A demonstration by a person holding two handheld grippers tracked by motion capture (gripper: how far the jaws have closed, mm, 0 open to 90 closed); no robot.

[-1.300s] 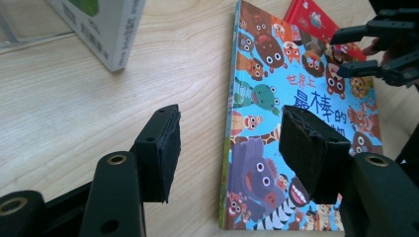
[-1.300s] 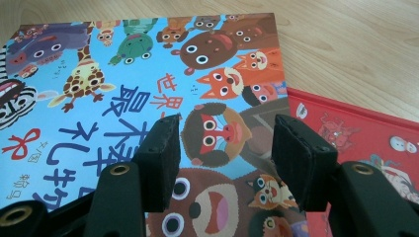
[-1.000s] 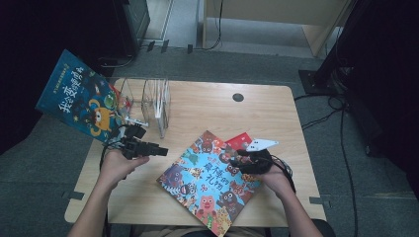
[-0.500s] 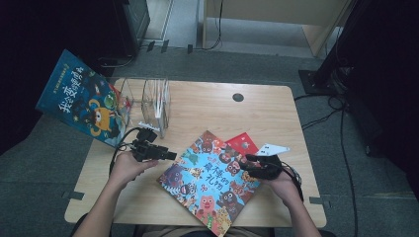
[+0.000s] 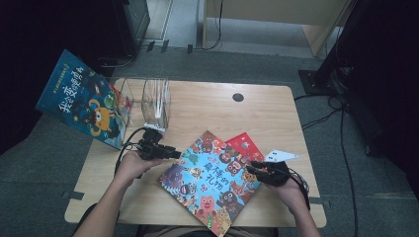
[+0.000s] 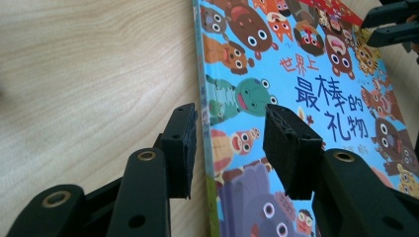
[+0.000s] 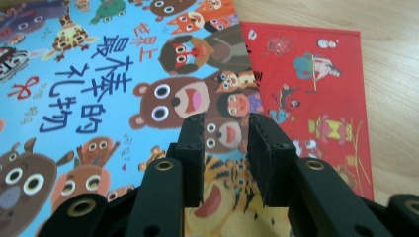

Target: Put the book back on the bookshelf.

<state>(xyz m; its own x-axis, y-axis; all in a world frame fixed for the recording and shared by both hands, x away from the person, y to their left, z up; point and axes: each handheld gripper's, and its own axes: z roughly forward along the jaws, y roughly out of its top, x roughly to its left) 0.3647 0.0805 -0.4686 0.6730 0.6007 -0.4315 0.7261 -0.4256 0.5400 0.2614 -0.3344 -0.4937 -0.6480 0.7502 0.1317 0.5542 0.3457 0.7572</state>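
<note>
A blue picture book (image 5: 210,180) covered in cartoon animals lies at an angle on the wooden table (image 5: 207,108). My left gripper (image 5: 173,154) is at the book's left edge. In the left gripper view the book's edge (image 6: 205,128) runs up between the jaws, one pad (image 6: 180,148) over the table and the other over the cover. The jaws have just been closing and are still open, with gaps on both sides. My right gripper (image 5: 252,170) is over the book's right side. Its jaws (image 7: 226,143) have just been closing and stand narrowly apart above the cover (image 7: 163,98), gripping nothing.
A red book (image 5: 245,144) pokes out from under the blue one at its right. A white card (image 5: 280,156) lies beside my right hand. A clear rack (image 5: 155,101) stands at the back left, with another blue book (image 5: 84,101) leaning beside it.
My left hand has moved right and down until its gripper reached the book's left edge. My right hand has shifted a little to the right over the book's right side.
</note>
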